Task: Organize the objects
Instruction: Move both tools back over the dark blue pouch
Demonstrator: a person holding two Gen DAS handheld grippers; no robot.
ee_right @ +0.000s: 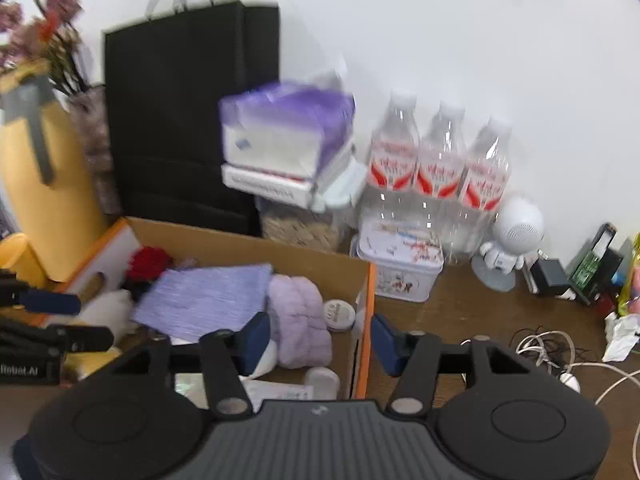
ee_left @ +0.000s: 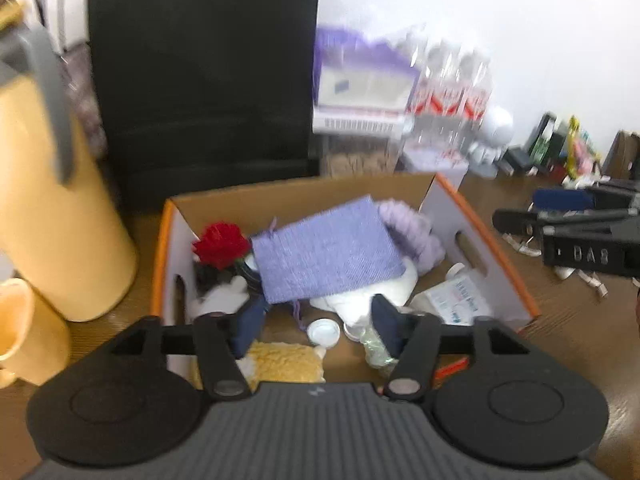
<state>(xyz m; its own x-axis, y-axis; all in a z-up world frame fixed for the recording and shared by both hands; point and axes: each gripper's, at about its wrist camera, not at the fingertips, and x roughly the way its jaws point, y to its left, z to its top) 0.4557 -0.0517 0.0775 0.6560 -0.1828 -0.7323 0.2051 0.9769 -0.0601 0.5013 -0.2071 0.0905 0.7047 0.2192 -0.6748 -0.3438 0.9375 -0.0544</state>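
Observation:
An orange-rimmed cardboard box [ee_left: 300, 196] [ee_right: 240, 248] stands on the wooden table. It holds a purple woven pouch [ee_left: 328, 252] [ee_right: 208, 300], a red fabric rose [ee_left: 220, 244], a lilac knitted piece [ee_left: 412, 232] [ee_right: 300, 320], a white plush [ee_left: 360, 300], a yellow fluffy item [ee_left: 284, 362] and a white cap [ee_left: 323, 332]. My left gripper [ee_left: 318, 326] hovers open over the box's near side and grips nothing. My right gripper [ee_right: 320, 340] is open and straddles the box's right wall in the picture, with nothing pressed between its pads.
A yellow jug [ee_left: 52, 220] and yellow cup [ee_left: 20, 328] stand left of the box. Behind it are a black paper bag [ee_left: 200, 80] and a tissue pack [ee_right: 288, 136]. To the right are three water bottles [ee_right: 440, 168], a printed tin [ee_right: 400, 264], a white astronaut figure [ee_right: 512, 240] and cables [ee_right: 552, 352].

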